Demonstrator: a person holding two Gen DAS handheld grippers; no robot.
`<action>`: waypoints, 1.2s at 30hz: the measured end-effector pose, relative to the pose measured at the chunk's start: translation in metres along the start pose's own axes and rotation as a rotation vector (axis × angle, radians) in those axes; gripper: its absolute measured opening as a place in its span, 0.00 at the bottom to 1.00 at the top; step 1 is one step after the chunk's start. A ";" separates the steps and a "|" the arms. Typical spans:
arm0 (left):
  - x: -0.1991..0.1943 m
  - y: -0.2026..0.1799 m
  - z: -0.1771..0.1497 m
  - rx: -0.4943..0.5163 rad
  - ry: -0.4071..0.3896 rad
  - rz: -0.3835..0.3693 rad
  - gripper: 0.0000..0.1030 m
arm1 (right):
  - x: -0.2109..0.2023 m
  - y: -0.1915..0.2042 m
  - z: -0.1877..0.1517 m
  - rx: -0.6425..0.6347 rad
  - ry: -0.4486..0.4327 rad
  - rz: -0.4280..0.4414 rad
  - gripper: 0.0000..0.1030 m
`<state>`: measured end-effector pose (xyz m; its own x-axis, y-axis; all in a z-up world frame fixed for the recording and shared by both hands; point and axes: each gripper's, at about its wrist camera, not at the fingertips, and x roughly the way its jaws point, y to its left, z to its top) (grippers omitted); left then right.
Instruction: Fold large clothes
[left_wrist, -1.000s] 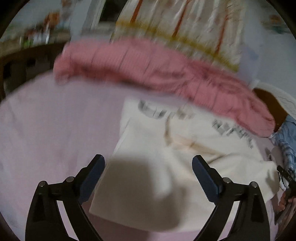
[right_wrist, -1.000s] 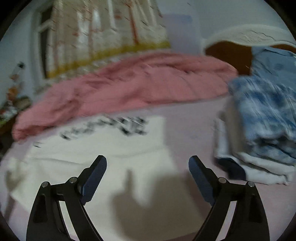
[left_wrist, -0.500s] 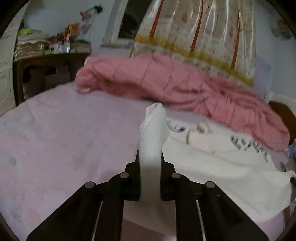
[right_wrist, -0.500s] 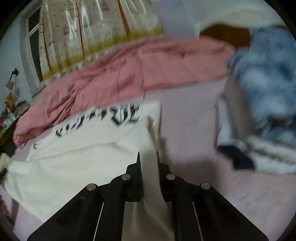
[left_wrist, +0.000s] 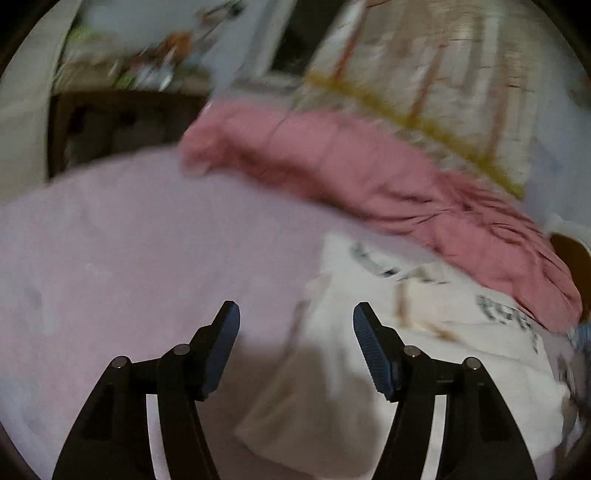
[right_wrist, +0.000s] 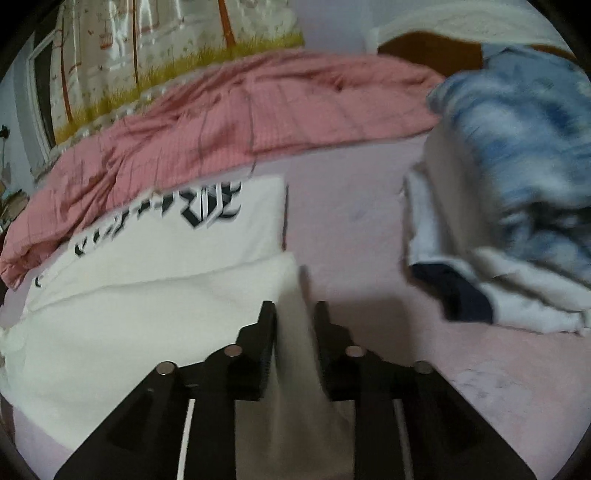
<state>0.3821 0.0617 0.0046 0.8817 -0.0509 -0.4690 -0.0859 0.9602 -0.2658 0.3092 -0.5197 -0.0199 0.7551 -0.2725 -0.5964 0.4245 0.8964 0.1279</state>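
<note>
Pink bedsheet (left_wrist: 129, 240) bears the white T-shirt (right_wrist: 147, 295); your right gripper (right_wrist: 294, 314) pinches its edge, your left gripper (left_wrist: 295, 325) gapes empty.

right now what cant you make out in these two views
- Black lettering on the white shirt: left wrist view smears it with motion blur; right wrist view shows only part, the pink blanket covering the rest.
- Shirt edge pinched in the right tool: hidden between its fingers.
- Folded pile: blurred, cut by the right edge.
- Desk clutter: too blurred.
- Left tool is open and holds nothing.
</note>
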 end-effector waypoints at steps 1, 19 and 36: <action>-0.005 -0.009 0.001 0.032 -0.016 -0.034 0.62 | -0.009 0.002 0.002 -0.012 -0.023 -0.005 0.50; -0.031 -0.130 -0.062 0.413 0.004 -0.218 0.90 | -0.096 0.091 -0.045 -0.255 -0.175 0.085 1.00; 0.022 -0.133 -0.097 0.451 0.377 -0.090 0.90 | -0.021 0.100 -0.080 -0.305 0.261 0.117 1.00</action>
<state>0.3676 -0.0933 -0.0520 0.6439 -0.1525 -0.7498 0.2599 0.9653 0.0269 0.2960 -0.3967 -0.0577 0.6207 -0.1005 -0.7776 0.1463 0.9892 -0.0111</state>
